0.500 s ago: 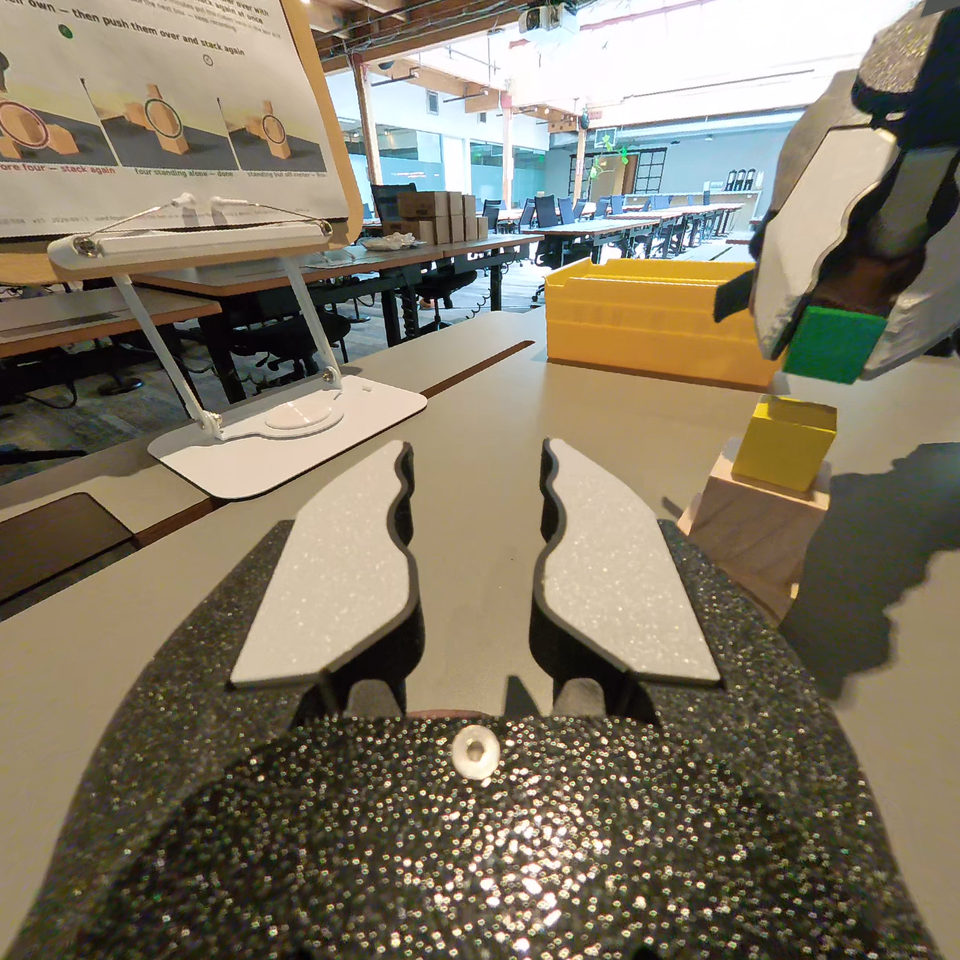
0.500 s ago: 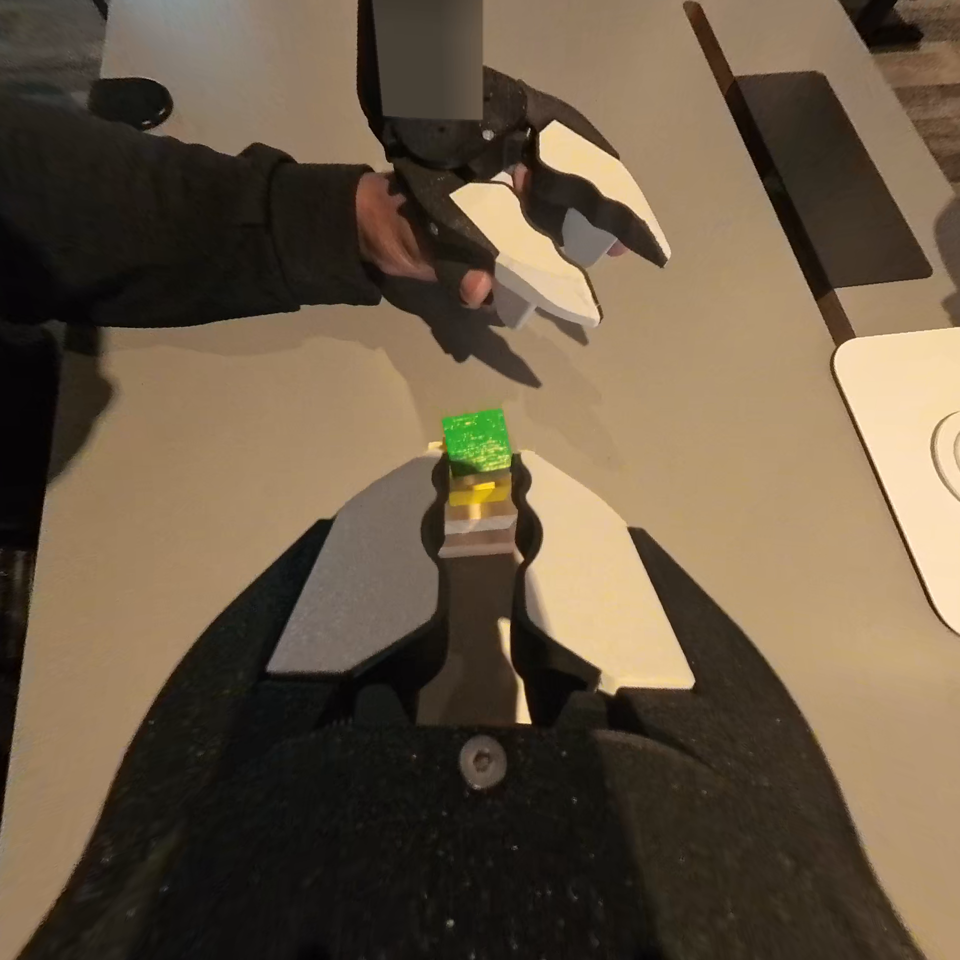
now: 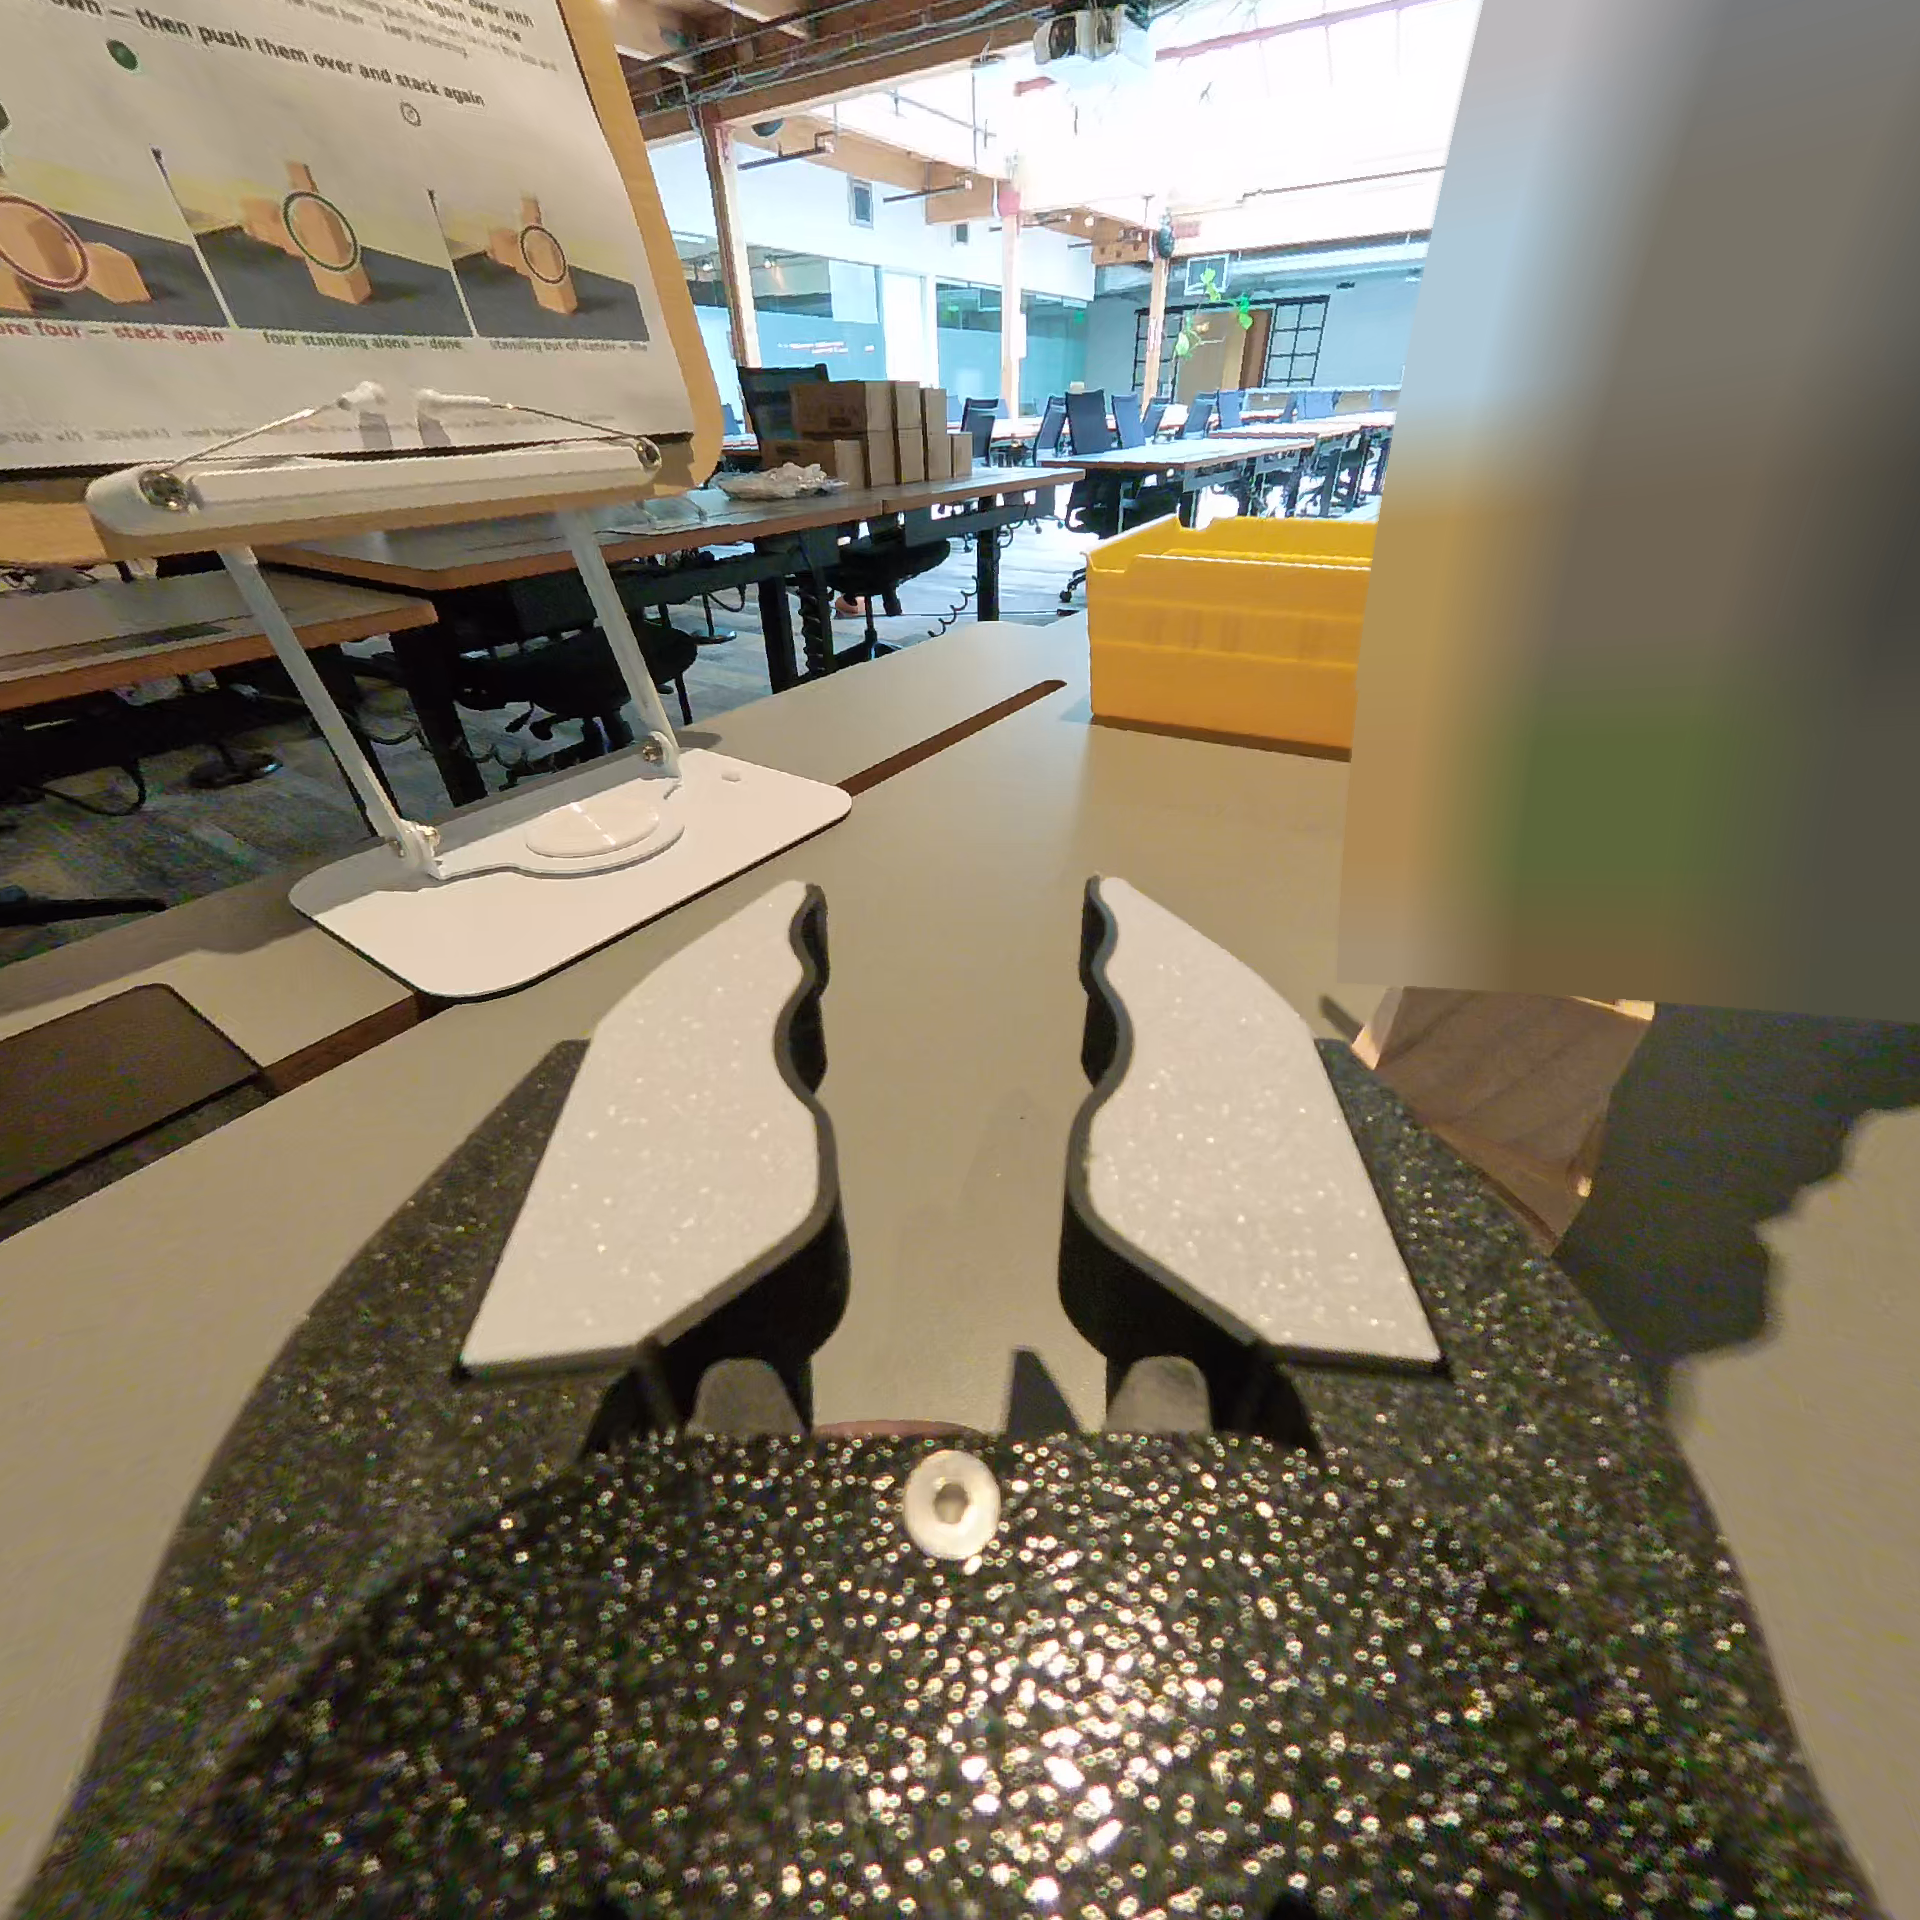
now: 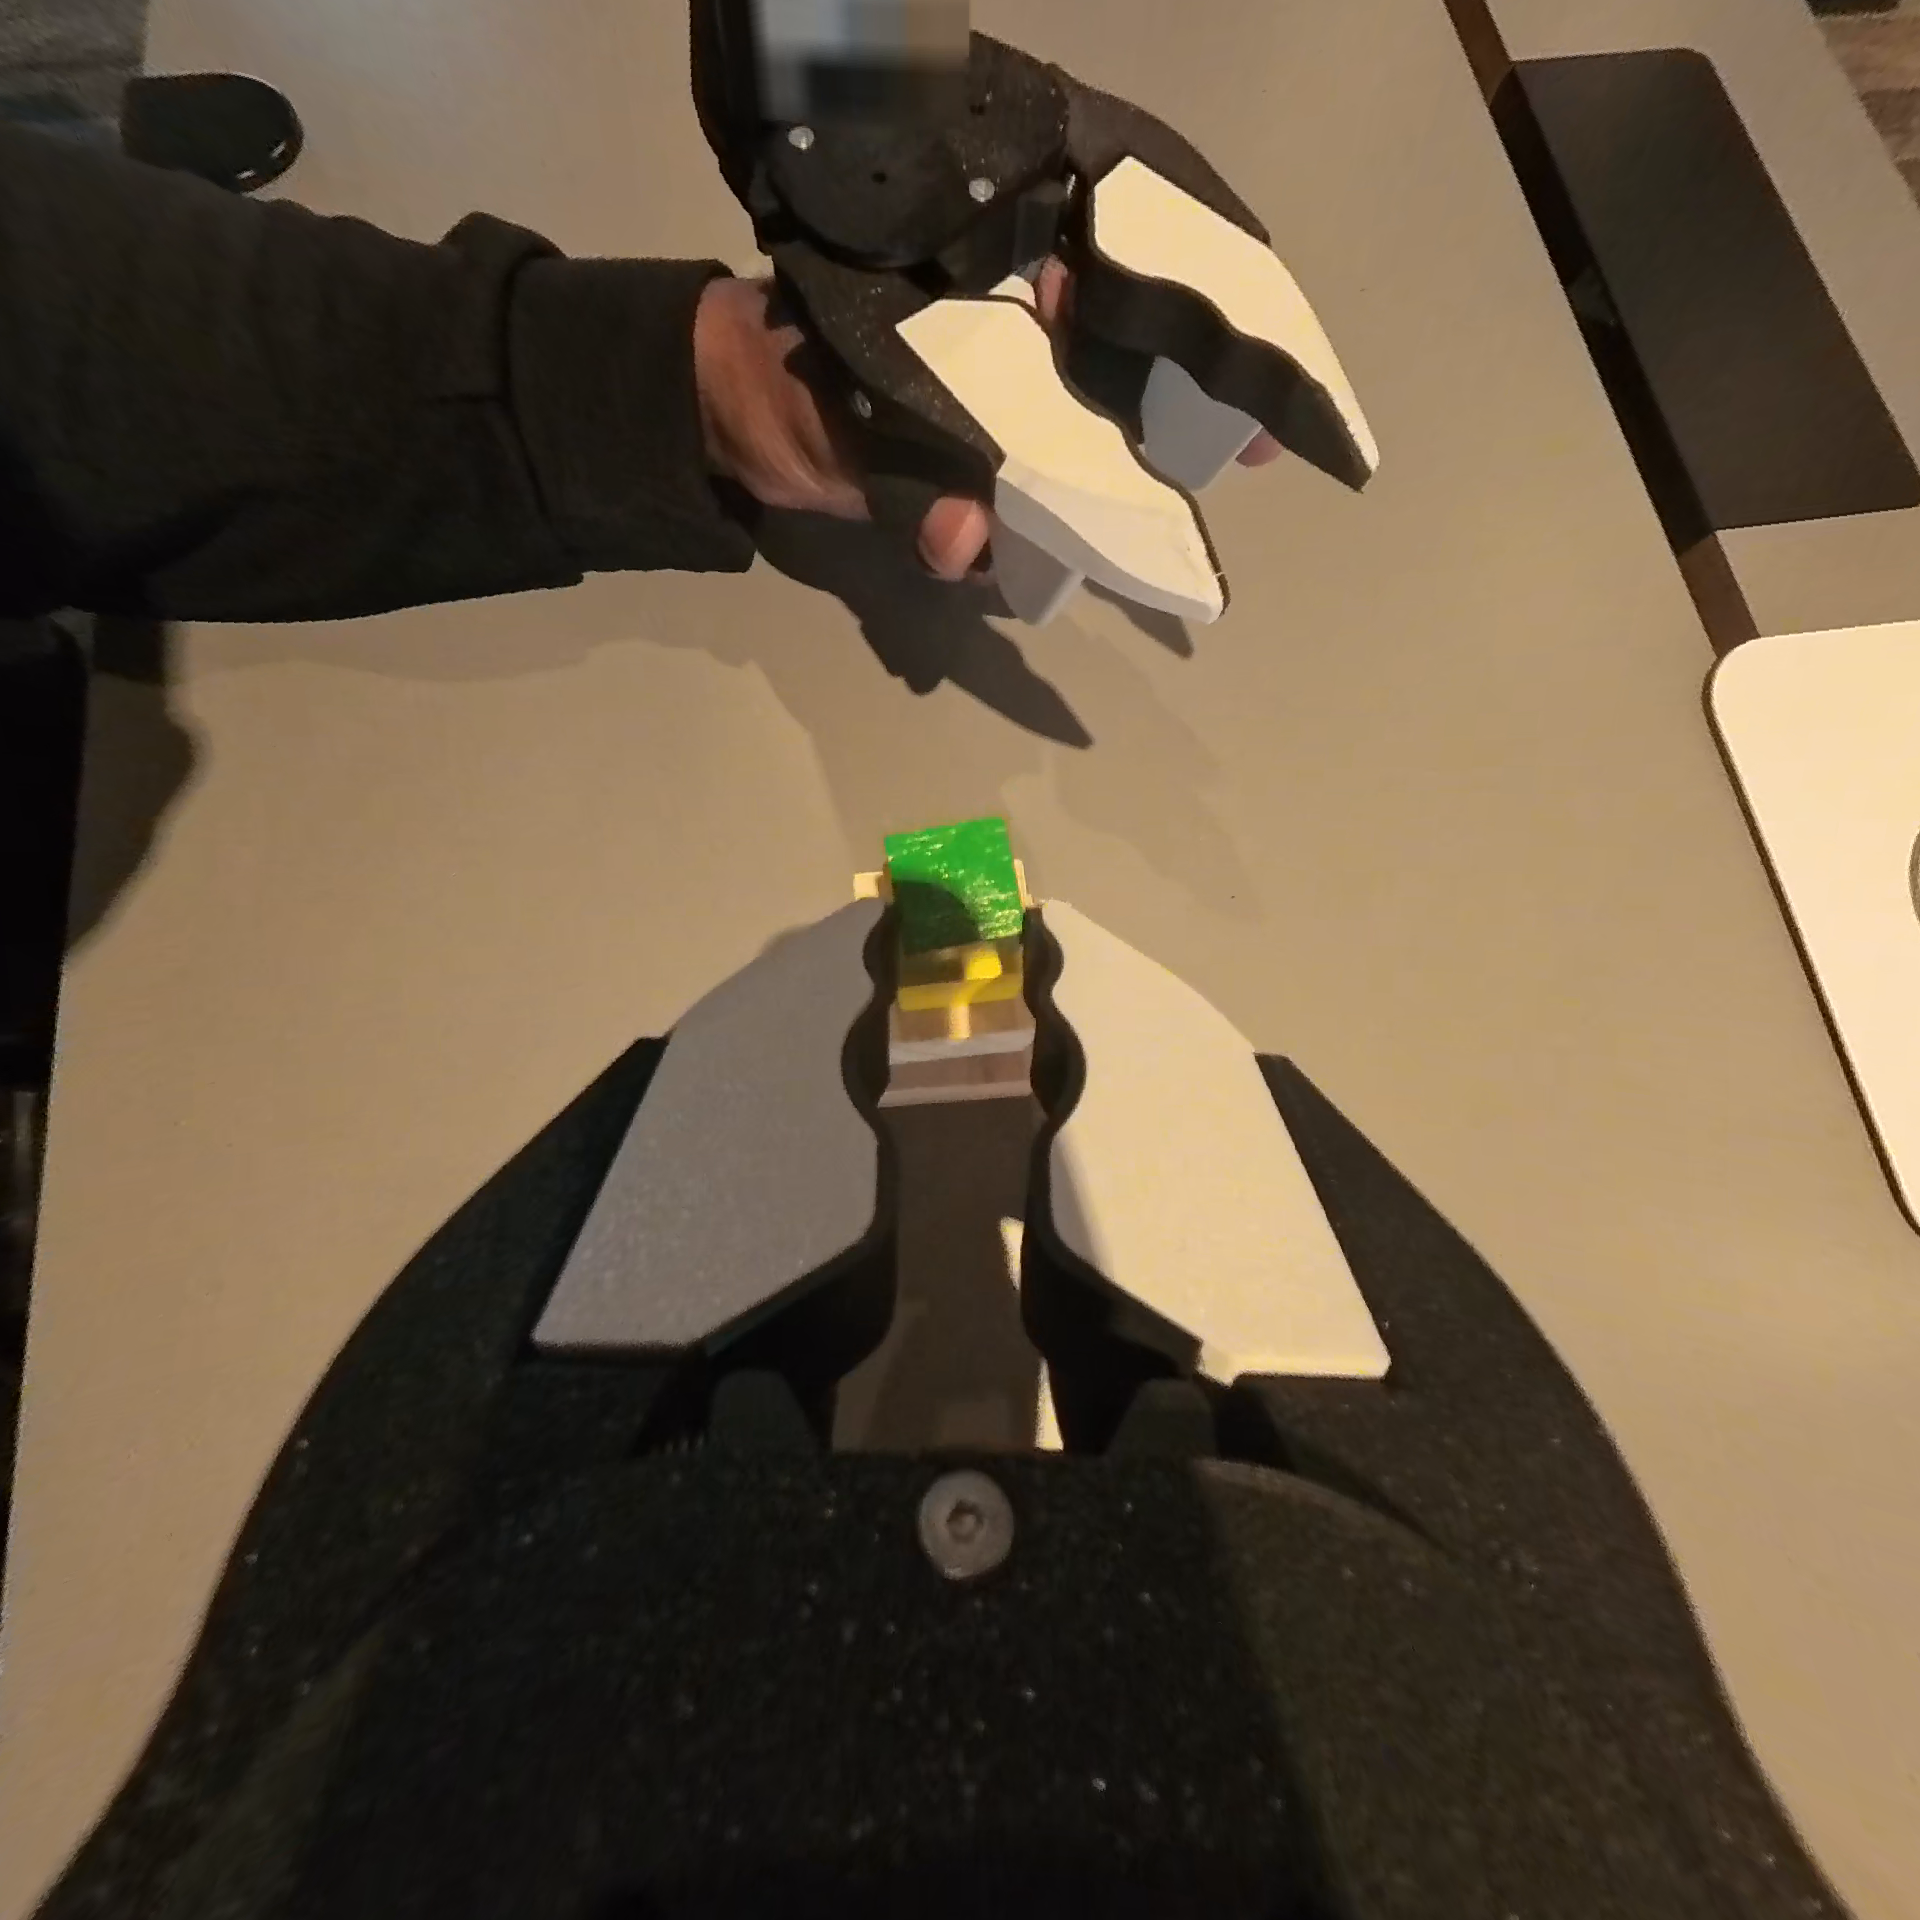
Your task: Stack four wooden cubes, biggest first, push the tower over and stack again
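In the right wrist view my right gripper [image 4: 956,920] is shut on a small green cube [image 4: 951,873]. It holds the cube right over a yellow cube [image 4: 956,987], which sits on a larger plain wooden cube [image 4: 961,1065]. I cannot tell whether green touches yellow. My left gripper [image 3: 951,914] is open and empty, low over the grey table [image 3: 935,790], just left of the wooden cube [image 3: 1496,1101]. It also shows in the right wrist view [image 4: 1283,535], held by a hand beyond the stack. A blurred patch hides the upper stack in the left wrist view.
A white stand base [image 3: 582,883] holding an instruction sheet [image 3: 312,208] sits at the left; it also shows in the right wrist view [image 4: 1829,914]. A yellow bin [image 3: 1226,644] stands at the table's far edge. A dark pad [image 4: 1683,270] lies beside the stand.
Hardly anything: the green cube stays in the right gripper over the yellow cube, and the left gripper has drifted very slightly.
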Motion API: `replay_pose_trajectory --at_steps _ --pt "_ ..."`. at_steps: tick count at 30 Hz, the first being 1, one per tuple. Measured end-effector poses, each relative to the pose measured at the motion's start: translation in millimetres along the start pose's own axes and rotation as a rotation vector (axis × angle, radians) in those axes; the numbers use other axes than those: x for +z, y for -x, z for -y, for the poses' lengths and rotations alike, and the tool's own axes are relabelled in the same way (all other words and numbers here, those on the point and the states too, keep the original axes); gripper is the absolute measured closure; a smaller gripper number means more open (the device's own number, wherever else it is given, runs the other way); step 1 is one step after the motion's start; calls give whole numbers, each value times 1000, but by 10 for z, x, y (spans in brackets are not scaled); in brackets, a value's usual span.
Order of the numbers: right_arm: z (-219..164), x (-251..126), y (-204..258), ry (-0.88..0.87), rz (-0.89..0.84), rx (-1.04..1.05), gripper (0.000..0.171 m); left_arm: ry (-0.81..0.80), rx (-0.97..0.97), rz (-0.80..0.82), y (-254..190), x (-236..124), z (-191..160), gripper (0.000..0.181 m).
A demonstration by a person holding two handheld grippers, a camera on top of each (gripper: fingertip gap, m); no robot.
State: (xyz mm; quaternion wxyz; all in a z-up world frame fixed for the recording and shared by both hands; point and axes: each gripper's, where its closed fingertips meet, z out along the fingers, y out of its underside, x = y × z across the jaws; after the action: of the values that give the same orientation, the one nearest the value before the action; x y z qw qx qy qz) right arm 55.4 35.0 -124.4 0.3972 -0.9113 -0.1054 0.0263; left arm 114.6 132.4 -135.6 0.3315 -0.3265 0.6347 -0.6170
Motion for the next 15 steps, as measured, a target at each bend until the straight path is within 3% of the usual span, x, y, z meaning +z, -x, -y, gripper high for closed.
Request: replay_pose_trajectory --at_steps 15 --pt "-16 13 8 4 7 1 148 -1 -5 0 5 -4 3 135"
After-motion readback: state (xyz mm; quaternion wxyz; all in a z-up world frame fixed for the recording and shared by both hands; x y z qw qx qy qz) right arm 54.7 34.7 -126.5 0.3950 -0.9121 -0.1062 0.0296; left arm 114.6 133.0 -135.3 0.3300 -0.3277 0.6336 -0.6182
